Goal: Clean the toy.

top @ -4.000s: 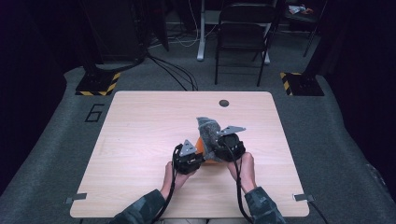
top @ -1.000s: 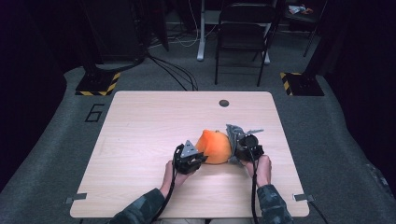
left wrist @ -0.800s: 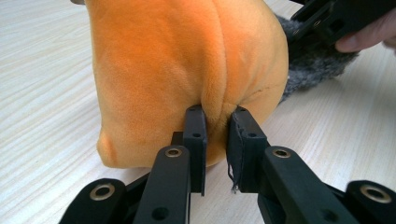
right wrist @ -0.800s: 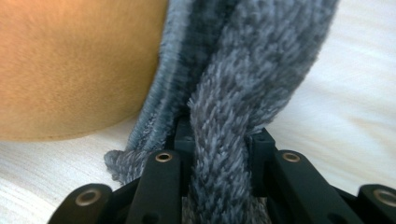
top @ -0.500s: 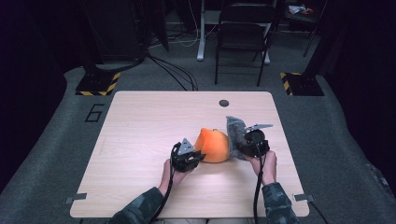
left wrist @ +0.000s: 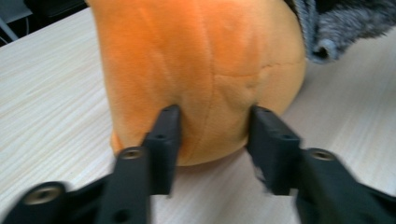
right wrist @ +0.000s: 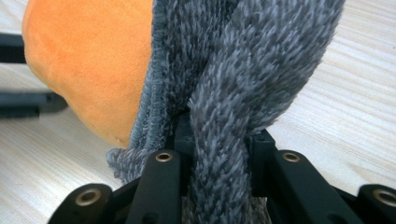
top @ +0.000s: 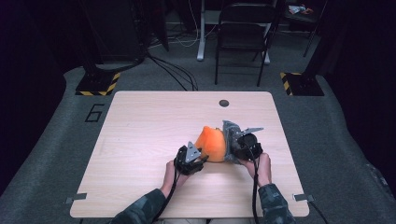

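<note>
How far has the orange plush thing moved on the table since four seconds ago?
Yes, it moved: the orange plush now stands farther toward the table's far edge and dark round hole, pulled out of the grey fuzzy cover.

The round orange soft toy (left wrist: pixel 201 70) is short, smooth plush cloth with stitched seams, and it looks matt. The grey fuzzy cloth cover (right wrist: pixel 261 65) is rougher, with longer shaggy fibres and a knitted-looking edge. The black gripper jaws look like hard, matt plastic with small shiny metal pins. The pale wooden table (top: pixel 140 126) is smooth, with fine grain lines, maybe a printed top.
</note>
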